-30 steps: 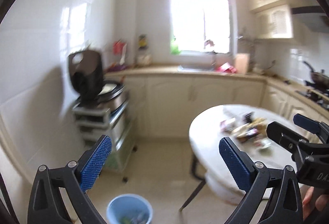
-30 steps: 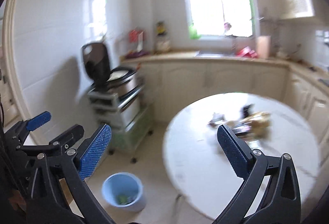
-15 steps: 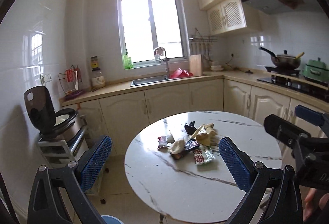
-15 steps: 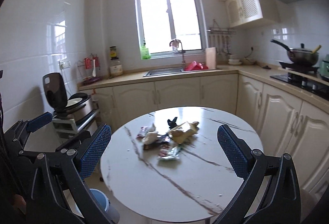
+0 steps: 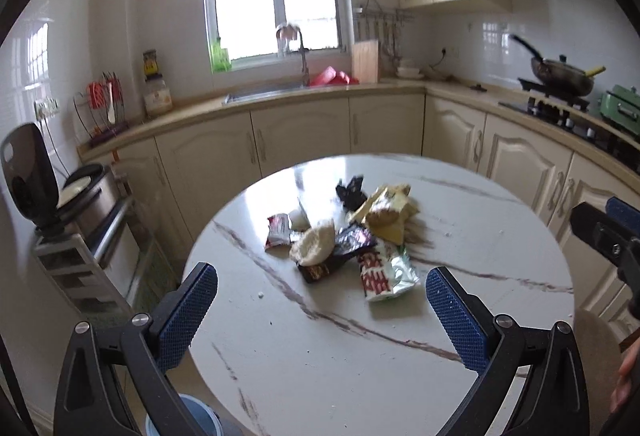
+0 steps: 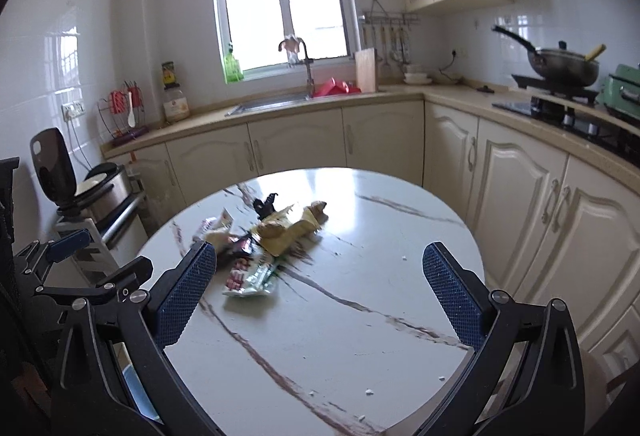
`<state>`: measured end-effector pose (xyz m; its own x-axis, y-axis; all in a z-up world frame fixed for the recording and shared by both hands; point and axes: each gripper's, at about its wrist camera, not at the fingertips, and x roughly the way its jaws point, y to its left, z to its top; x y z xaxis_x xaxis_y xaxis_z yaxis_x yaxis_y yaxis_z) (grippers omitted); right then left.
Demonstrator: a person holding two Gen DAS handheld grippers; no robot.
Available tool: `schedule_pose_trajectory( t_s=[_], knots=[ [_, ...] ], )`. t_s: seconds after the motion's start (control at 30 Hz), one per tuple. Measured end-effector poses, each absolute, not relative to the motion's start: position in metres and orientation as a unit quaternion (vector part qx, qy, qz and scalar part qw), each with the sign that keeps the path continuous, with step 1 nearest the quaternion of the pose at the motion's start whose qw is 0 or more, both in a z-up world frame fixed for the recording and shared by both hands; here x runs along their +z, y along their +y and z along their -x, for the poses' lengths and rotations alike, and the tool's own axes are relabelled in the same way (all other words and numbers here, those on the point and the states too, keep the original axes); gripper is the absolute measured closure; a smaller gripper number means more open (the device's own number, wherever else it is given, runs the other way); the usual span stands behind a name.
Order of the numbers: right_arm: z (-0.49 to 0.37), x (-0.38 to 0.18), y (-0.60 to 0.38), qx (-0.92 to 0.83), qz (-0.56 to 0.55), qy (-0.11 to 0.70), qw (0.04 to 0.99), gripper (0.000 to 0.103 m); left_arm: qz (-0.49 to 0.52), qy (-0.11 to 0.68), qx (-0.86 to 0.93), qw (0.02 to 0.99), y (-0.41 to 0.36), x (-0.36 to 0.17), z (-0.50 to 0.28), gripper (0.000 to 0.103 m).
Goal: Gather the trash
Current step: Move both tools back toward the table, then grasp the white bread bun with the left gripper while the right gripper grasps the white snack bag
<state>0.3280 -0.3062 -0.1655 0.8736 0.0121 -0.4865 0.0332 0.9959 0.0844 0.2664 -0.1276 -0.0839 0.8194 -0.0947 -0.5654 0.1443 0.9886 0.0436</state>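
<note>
A pile of trash (image 5: pixel 348 236) lies near the middle of a round white marble table (image 5: pixel 360 356): a green-and-red wrapper (image 5: pixel 384 274), a yellow bag (image 5: pixel 386 212), dark wrappers and a crumpled pale wad (image 5: pixel 314 246). The right wrist view has the same trash pile (image 6: pixel 264 240) on that table (image 6: pixel 340 336). My left gripper (image 5: pixel 320 300) hangs open above the table's near half, short of the pile, holding nothing. The right gripper (image 6: pixel 320 284) is open too, empty, just right of the pile. A blue bin (image 5: pixel 196 418) peeks out under the table's left edge.
Cream cabinets and a counter with a sink (image 5: pixel 264 94) run behind and along the right. A stove with a wok (image 5: pixel 564 76) is at the right. A rice cooker on a metal cart (image 5: pixel 76 204) stands left of the table.
Both views swung from the floor and bin at the left round to the table, then closer and lower over it. Both grippers stayed open and empty.
</note>
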Motion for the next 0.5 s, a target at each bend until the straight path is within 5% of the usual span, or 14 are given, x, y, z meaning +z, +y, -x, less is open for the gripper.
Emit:
schedule_pose_trajectory(
  t_s=[0.5],
  knots=[
    [-0.417, -0.23, -0.279, 0.021, -0.034, 0.358, 0.933, 0.0, -0.017, 0.362, -0.043, 0.931, -0.083, -0.136, -0.382, 0.001]
  ],
)
